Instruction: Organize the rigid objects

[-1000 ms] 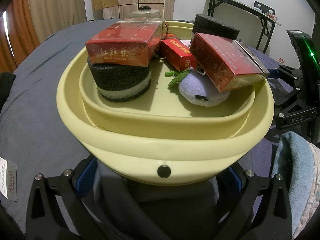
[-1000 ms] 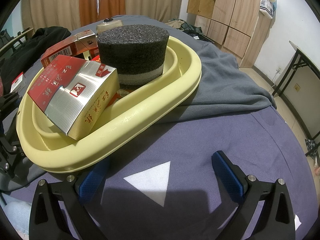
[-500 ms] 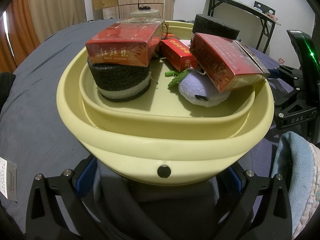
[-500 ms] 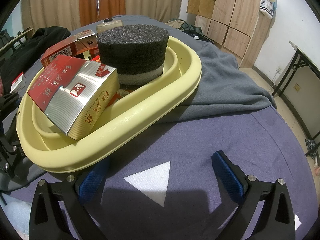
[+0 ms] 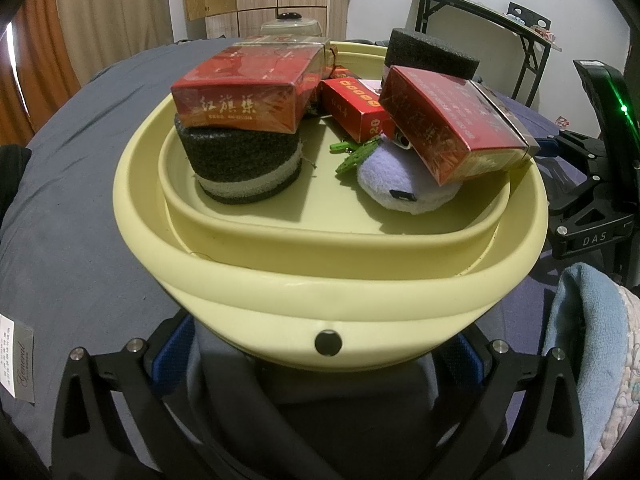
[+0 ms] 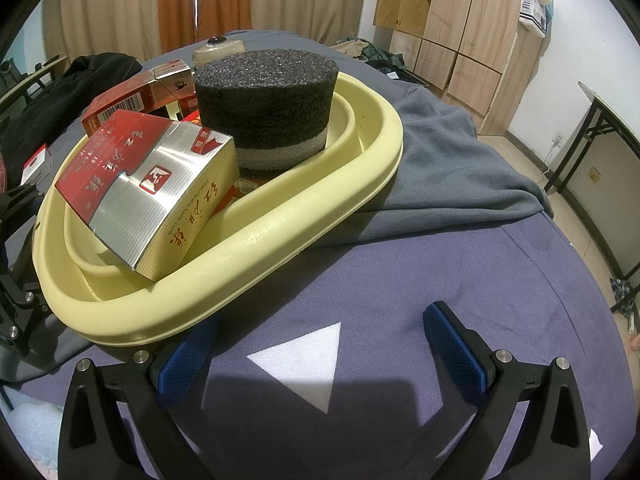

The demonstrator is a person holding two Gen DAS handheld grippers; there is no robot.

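Left wrist view: the basin (image 5: 328, 304) is seen between the wide-spread left claw (image 5: 320, 356), ungrasped, while the right claw (image 6: 320, 348) is held open, empty.

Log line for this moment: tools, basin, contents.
left tool: open at yellow basin near wall | right tool: open, empty | basin holds red boxes, foam blocks, plush toy
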